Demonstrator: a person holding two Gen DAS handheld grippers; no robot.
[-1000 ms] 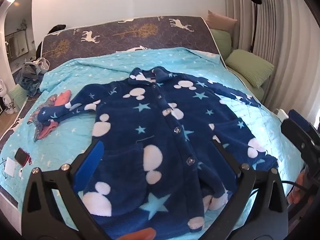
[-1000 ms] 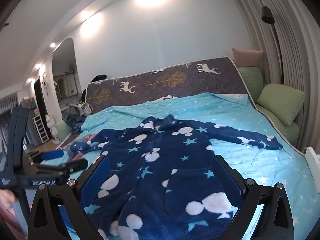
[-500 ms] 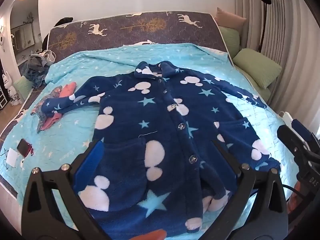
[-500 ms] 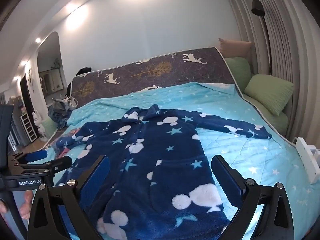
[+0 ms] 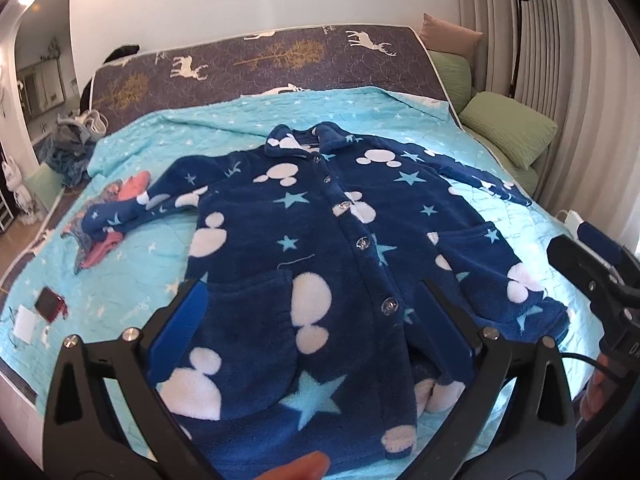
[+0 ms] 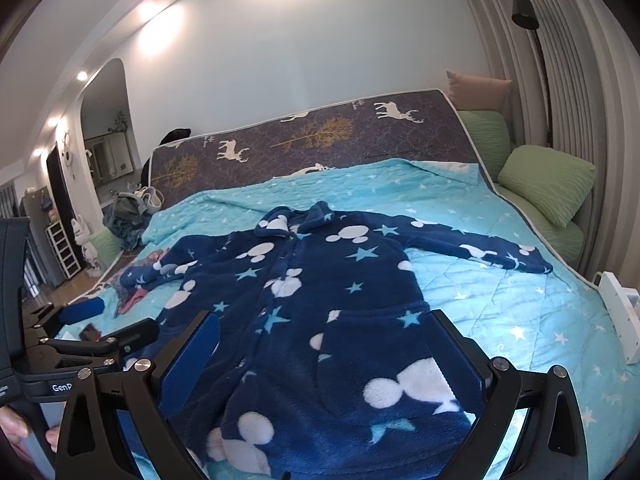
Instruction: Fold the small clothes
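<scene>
On left gripper [image 6: 120,322]: "GenR…" lettering

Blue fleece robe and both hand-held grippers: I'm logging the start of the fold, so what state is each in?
Blue fleece robe: spread flat on the bed, buttoned, sleeves out, unfolded.
Left hand-held gripper: open, holding nothing.
Right hand-held gripper: open, holding nothing.
Floor lamp: off.

A wide bed [image 6: 500,280] under a turquoise star-print quilt [image 6: 460,216] fills the room. At twelve o'clock a dark deer-print mattress [image 6: 320,136] leans against the pale wall [image 6: 280,60]. At two o'clock, green cushions [image 6: 548,184] and a black floor lamp [image 6: 532,40] stand by ribbed curtains [image 6: 580,80]. Ceiling spotlights [image 6: 156,12] glow at eleven; an arched doorway [image 6: 108,128] opens at nine.
</scene>
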